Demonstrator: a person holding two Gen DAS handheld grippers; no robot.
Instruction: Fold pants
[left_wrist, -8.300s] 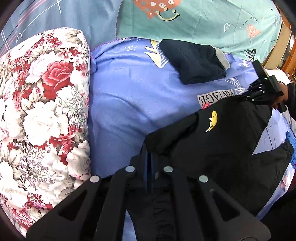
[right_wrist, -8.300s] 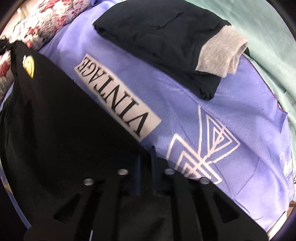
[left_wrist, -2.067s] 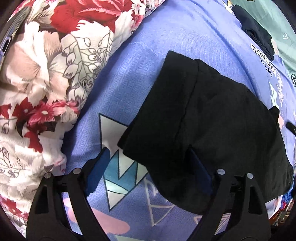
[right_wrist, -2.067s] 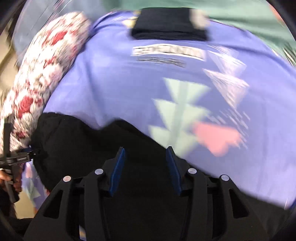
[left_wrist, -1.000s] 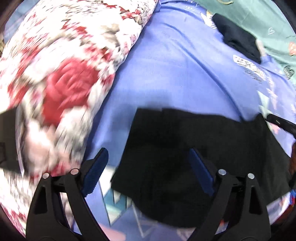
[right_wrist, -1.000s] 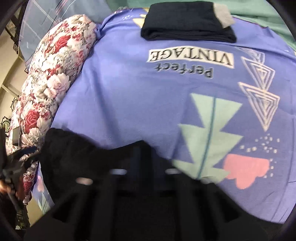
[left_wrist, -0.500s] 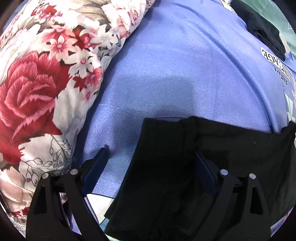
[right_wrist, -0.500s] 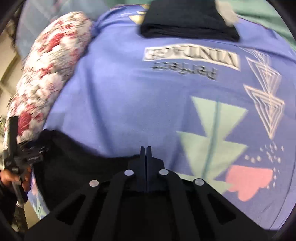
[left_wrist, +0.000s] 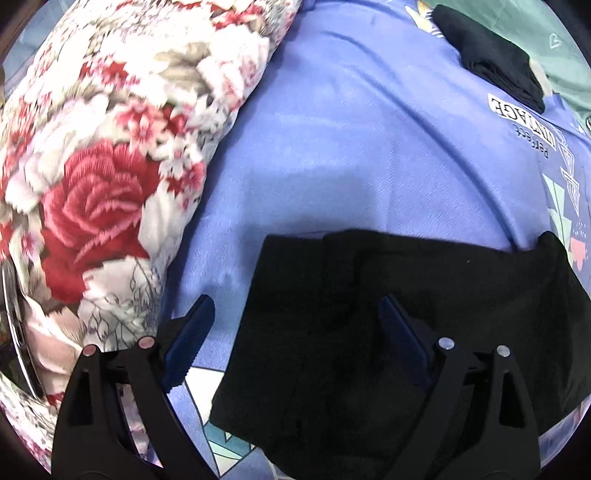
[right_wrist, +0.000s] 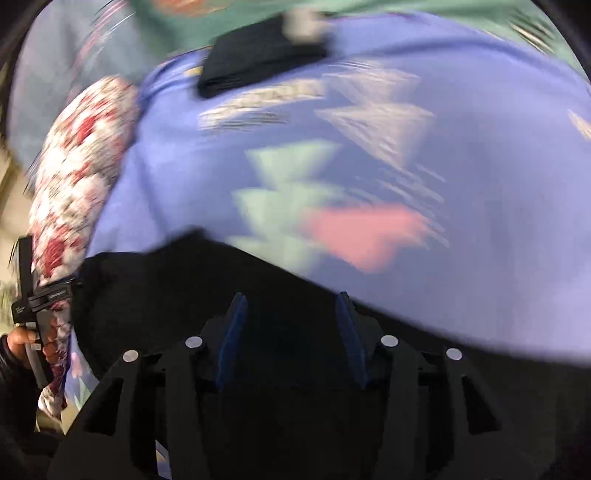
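pants (left_wrist: 388, 332): folded, black, under both grippers' fingers
left gripper (left_wrist: 295, 343): fingers wide, straddling the pants' edge
right gripper (right_wrist: 291, 336): fingers just opening, half apart, gripping nothing

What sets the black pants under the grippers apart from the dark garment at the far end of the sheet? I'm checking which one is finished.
The black pants lie near, spread wide in a loose fold; the dark garment lies far off as a small, tight bundle. The pants look all black; the garment shows a grey band at one end. Both rest on the purple sheet.
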